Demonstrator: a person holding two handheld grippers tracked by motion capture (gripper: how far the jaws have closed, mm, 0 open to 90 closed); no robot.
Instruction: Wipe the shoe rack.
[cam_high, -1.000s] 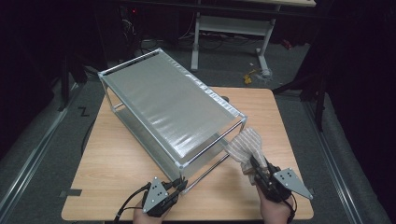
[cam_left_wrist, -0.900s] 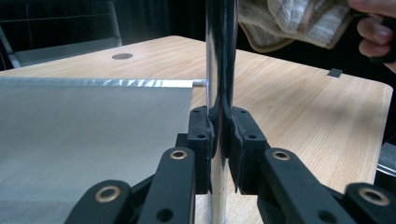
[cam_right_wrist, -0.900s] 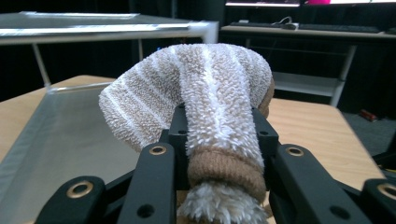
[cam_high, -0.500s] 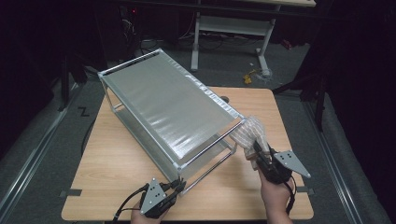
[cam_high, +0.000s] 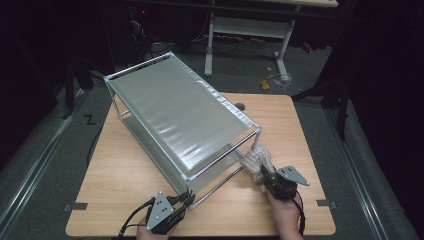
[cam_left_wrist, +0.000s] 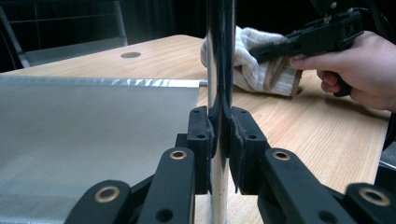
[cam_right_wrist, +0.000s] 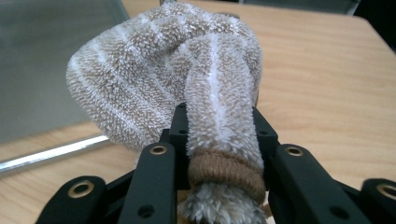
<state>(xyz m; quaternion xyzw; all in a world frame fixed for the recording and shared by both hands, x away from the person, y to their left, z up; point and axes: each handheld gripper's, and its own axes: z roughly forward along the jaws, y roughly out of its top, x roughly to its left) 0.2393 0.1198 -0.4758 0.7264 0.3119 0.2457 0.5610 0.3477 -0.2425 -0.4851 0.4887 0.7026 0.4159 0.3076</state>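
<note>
Fingers of the left gripper (cam_left_wrist: 219, 140) pinched tight on the chrome corner post (cam_left_wrist: 220, 56) of the metal rack (cam_high: 175, 115); in the left gripper view the two black pads squeeze the tube, which rises up the centre of the frame. Right gripper (cam_right_wrist: 219, 140) clamped on a bunched beige-and-white striped terry cloth (cam_right_wrist: 177, 70), its brown hemmed edge wedged between the jaws at lower centre, the fluffy bulk ballooning ahead.

Cloth position: lower right of the high view (cam_high: 257, 160), lying on the wooden table (cam_high: 300, 130), just beside the rack's near right end under its top corner; whether it touches the lower rail (cam_high: 220, 187) I cannot tell. Seen from the left gripper view the cloth (cam_left_wrist: 261, 70) sits upper right, low to the tabletop, with the right hand (cam_left_wrist: 359, 65) behind it.

Rack runs diagonally from upper left to lower centre of the high view; left gripper (cam_high: 187, 199) anchors its nearest post.

Judged step: steadying the frame while bringing the cloth in for wiping. Next move likely calls for pressing the cloth against the near rail or post and sliding along it, with the left grip firm so the light frame doesn't skid.
</note>
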